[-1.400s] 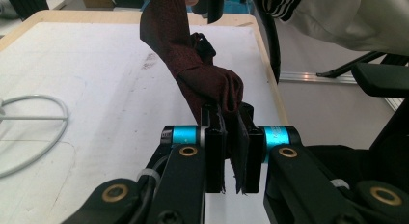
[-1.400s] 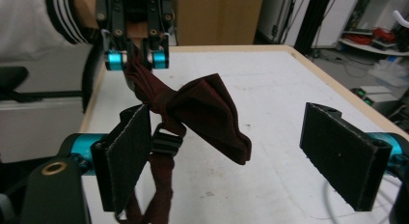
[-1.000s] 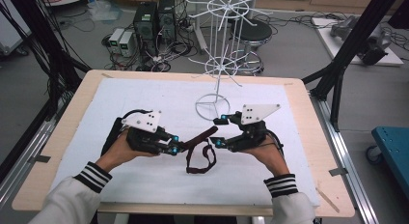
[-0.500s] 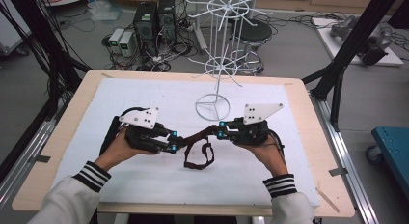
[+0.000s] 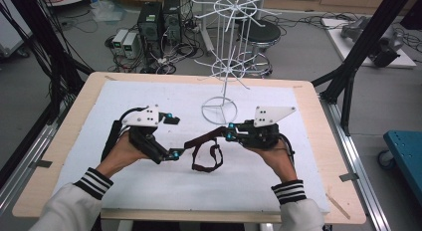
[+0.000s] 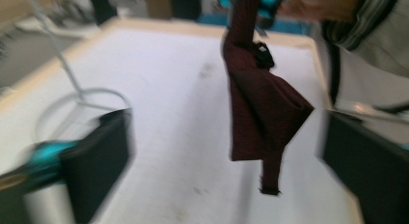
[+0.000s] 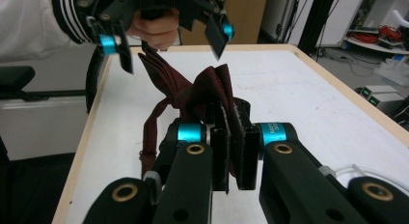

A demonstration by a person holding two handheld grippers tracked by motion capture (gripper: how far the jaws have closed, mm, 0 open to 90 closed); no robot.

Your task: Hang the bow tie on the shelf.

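Observation:
A dark red bow tie with a looped strap hangs just above the white mat between my two grippers. My right gripper is shut on its right end; in the right gripper view the jaws pinch the folded cloth. My left gripper is open, its jaws having just been opening, one high and one low. The tie's left end lies between them and no pad presses on it. In the left gripper view the bow tie hangs between the wide-apart jaws, down from the right gripper.
A white wire rack stands on its ring base at the middle back of the mat, just behind the grippers. The white mat covers a wooden table. Computers, cables and a stool are on the floor beyond.
My left gripper's jaws have opened wide and let go of the tie's left end. The right gripper has closed on the other end. Neither hand has shifted.

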